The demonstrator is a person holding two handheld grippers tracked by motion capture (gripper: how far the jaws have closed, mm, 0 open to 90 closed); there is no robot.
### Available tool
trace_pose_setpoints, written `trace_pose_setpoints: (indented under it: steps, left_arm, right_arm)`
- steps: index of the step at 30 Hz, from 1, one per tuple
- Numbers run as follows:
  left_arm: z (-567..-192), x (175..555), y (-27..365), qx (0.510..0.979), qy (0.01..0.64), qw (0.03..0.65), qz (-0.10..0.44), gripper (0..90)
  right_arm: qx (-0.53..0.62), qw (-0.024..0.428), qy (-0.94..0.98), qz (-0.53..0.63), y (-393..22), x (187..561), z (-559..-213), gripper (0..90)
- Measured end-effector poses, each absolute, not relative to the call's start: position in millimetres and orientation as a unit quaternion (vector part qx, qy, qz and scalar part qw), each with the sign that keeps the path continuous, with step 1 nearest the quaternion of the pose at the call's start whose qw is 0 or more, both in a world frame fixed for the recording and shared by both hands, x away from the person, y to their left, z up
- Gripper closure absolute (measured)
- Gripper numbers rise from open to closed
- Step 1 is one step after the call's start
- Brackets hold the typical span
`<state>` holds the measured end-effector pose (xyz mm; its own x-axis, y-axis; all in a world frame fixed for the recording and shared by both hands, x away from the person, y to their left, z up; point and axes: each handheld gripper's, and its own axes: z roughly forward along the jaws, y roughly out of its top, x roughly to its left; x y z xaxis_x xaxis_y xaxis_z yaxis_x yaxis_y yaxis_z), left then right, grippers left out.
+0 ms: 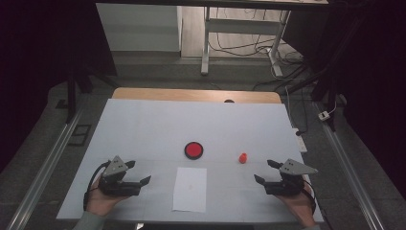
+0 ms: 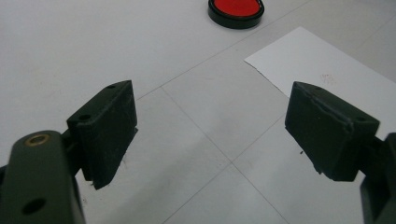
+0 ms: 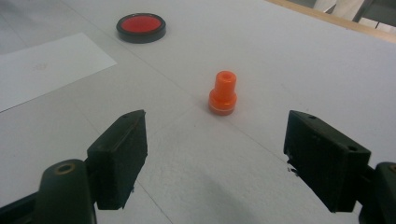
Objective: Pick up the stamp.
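So the thing to grab here looks like the little orange stamp (image 3: 222,92), standing upright on the white table (image 1: 143,124), well right of the paper sheet (image 1: 190,189) and a bit right of the red ink pad (image 1: 194,150). My guess is it's a light, hard plastic piece, stiff enough that the jaws won't squash it, but smooth and kinda slippery. It has a narrow neck on top and a wider base, so I'd pinch it around the neck or just where it flares out; that step should keep it from sliding down. It's small and top-heavy-ish, so a sideways bump would probably tip it over before anything closes on it

Right gripper (image 3: 215,154) has its jaws spread wide with nothing between them. In the right gripper view the stamp sits ahead of the jaws, roughly centred in the gap but clearly beyond the tips, not touching either pad. From the high view the right gripper (image 1: 266,171) rests low near the table's right front and the stamp is near, up and to the left of it

Left gripper (image 1: 140,172) is also wide open and empty, parked at the left front of the table. In its own view the paper lies ahead toward the right jaw and the pad further off. The stamp is well apart from that one, so the right one looks like the obvious candidate
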<state>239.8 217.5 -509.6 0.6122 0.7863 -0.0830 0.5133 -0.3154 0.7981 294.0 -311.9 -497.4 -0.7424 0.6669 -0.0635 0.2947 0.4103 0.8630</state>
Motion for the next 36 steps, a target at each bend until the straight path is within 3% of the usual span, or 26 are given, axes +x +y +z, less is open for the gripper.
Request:
trace_pose_setpoints:
  steps: [36]
  left_arm:
    - [-509.4, 236.1, 216.5, 0.795, 0.403, 0.42, 0.17, 18.5]
  right_arm:
    - [0.305, 0.208, 0.8, 0.473, -309.8, 293.3, -489.9, 29.3]
